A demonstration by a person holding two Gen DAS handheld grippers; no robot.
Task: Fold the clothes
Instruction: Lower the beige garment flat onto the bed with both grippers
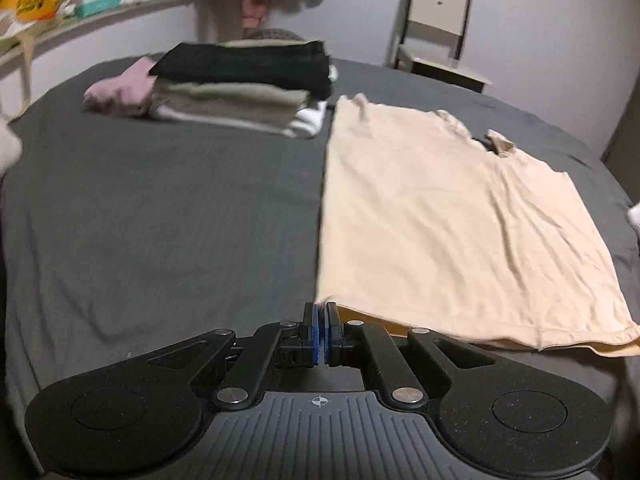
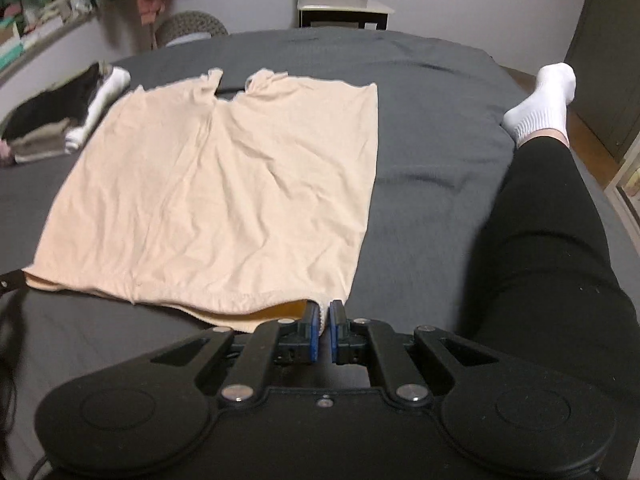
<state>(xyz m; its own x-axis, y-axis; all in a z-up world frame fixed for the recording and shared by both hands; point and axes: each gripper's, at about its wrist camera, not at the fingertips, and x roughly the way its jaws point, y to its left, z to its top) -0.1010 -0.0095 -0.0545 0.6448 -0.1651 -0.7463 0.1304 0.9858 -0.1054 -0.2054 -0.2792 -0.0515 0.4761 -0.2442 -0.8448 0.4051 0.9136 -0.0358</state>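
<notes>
- Fingers of the left gripper (image 1: 320, 316) press together at the near left hem corner of the peach shirt (image 1: 452, 216).
- Right gripper (image 2: 325, 316) pinches the hem's right corner.
- Folded stack (image 1: 240, 92) lies beyond, on the grey bed (image 1: 160, 208).

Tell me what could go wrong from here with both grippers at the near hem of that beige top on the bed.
1. The right gripper seems to pinch only a sliver of the beige top at its hem corner; it could slip out when lifted.
2. The left gripper is shut at the other corner, but no cloth shows between its pads, so that side may stay behind.
3. The top's far edge lies close to the folded stack; a sweeping fold could disturb it.
</notes>
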